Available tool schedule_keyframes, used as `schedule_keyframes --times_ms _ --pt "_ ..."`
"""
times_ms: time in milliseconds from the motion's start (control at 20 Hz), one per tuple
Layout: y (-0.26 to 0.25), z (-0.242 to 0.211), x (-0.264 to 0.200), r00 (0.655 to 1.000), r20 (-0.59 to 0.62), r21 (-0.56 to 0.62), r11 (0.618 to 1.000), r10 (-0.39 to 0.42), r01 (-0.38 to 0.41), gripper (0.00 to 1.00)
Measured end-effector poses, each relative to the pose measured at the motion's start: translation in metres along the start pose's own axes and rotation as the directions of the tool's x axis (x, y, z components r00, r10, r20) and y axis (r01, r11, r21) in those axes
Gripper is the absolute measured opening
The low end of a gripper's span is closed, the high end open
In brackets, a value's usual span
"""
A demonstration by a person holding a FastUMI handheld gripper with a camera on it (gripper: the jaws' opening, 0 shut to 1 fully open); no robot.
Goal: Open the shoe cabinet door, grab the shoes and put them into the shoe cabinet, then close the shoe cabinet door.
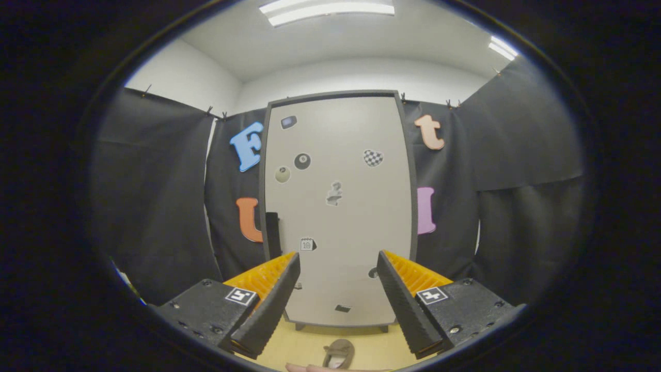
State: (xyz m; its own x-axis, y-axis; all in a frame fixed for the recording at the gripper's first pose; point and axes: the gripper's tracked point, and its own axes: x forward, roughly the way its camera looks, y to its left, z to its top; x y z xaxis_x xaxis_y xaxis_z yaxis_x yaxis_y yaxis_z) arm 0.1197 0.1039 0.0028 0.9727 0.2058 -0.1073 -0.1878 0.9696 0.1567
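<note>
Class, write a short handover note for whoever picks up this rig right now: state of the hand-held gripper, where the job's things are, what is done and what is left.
Hand-held gripper: open, fingers spread and holding nothing, aimed at the shoe cabinet.
Shoe cabinet: stands upright beyond the fingers against the booth's black cloth wall; its stickered door is shut, with a dark handle at its left edge.
Shoe: lies on the floor in front of the cabinet, low between the fingers.
Done: nothing visible yet.
Left: open the door, grab the shoe, put it inside, close the door.
</note>
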Motion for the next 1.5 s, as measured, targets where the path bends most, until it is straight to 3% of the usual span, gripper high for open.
schedule_keyframes --times_ms 400,650,1000,1100,1300,1350,1500 --pt "0.051 0.003 0.098 0.999 -0.007 -0.035 0.999 0.036 -0.036 0.98" --pt "0.108 -0.006 0.136 0.99 -0.033 -0.078 0.987 0.138 -0.14 0.96" --pt "0.133 -0.023 0.181 0.994 -0.072 -0.073 0.993 0.083 -0.088 0.88" --pt "0.129 -0.029 0.196 0.994 -0.095 -0.072 0.996 0.046 -0.053 0.83" --pt "0.127 -0.048 0.214 0.987 -0.154 -0.019 0.999 0.046 -0.049 0.55" --pt "0.124 -0.047 0.217 0.988 -0.146 -0.025 0.998 0.046 -0.051 0.42" --pt "0.124 -0.045 0.217 0.984 -0.165 -0.03 0.996 0.074 -0.08 0.35"
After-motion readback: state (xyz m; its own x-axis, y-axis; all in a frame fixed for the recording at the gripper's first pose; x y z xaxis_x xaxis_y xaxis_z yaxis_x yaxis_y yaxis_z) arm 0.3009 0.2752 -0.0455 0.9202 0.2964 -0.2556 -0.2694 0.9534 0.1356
